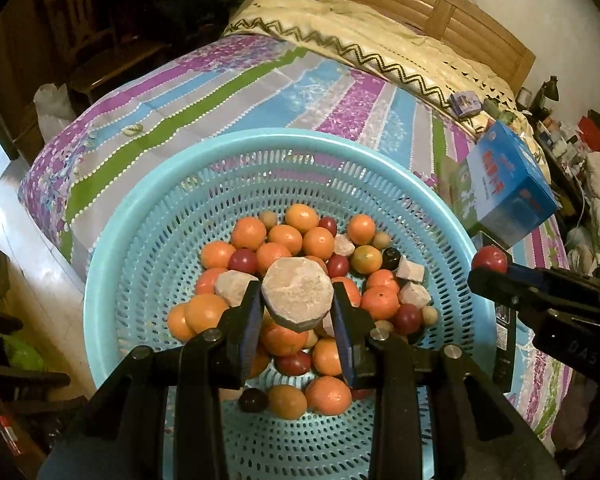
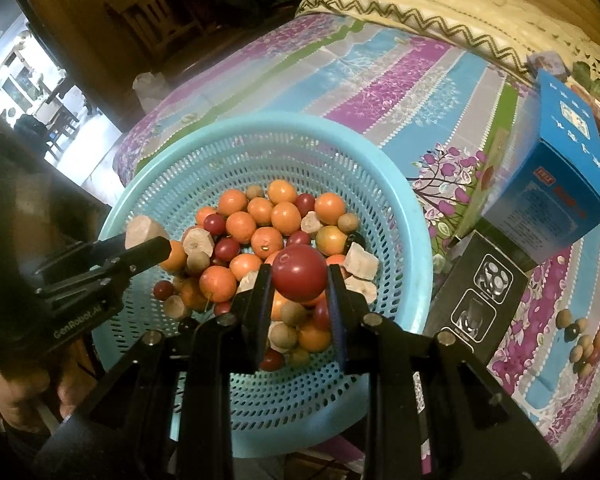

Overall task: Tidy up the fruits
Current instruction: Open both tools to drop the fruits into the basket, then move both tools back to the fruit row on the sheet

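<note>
A light blue perforated basket (image 1: 148,208) (image 2: 396,184) sits on a striped bedspread. It holds many oranges (image 1: 318,242) (image 2: 266,242), red plums (image 1: 242,261), small brown fruits and pale cut chunks (image 1: 410,269). My left gripper (image 1: 296,312) is shut on a pale beige faceted chunk (image 1: 298,292), held above the pile; it also shows in the right wrist view (image 2: 142,231). My right gripper (image 2: 300,276) is shut on a red plum (image 2: 300,272), above the basket's middle; that plum shows at the right of the left wrist view (image 1: 489,259).
A blue carton (image 1: 508,184) (image 2: 556,176) and a black box (image 2: 476,300) stand right of the basket. A small cluster of loose fruits (image 2: 586,342) lies on the bedspread beyond the black box. A cream quilt (image 1: 380,40) and wooden headboard are behind.
</note>
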`<state>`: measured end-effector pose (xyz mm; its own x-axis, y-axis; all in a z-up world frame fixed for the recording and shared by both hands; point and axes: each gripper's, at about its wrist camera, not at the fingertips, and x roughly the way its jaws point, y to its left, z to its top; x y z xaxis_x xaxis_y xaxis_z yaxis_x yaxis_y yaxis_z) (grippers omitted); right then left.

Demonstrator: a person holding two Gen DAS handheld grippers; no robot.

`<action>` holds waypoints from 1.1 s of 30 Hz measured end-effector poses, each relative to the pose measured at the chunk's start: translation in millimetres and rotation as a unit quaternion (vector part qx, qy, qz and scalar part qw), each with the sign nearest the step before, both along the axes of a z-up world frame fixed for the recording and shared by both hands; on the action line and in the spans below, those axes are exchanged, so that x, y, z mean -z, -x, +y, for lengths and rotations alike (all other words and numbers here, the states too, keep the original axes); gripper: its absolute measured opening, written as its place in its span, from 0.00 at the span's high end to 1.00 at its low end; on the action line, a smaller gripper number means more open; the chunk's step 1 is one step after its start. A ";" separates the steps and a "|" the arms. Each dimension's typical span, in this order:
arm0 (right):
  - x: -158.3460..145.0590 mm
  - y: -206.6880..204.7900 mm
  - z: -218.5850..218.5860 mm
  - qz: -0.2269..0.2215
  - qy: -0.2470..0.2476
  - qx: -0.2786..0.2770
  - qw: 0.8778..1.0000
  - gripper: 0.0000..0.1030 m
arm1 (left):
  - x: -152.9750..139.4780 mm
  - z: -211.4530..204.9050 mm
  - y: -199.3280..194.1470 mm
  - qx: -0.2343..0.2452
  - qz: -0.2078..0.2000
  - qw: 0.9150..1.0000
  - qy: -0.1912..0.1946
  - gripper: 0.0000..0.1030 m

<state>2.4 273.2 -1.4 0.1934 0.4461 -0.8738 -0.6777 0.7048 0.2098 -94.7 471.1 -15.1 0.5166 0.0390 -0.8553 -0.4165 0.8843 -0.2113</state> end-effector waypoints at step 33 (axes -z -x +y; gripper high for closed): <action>-3.3 -1.0 -4.8 -0.004 -0.014 0.000 1.000 0.55 | 1.1 -2.0 -5.6 -0.014 0.003 1.000 -0.004 0.26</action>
<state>3.4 268.4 1.8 0.1999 0.4709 -0.8592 -0.6796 0.6984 0.2247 -89.1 469.1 -16.2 0.5101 0.0596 -0.8580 -0.4427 0.8735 -0.2025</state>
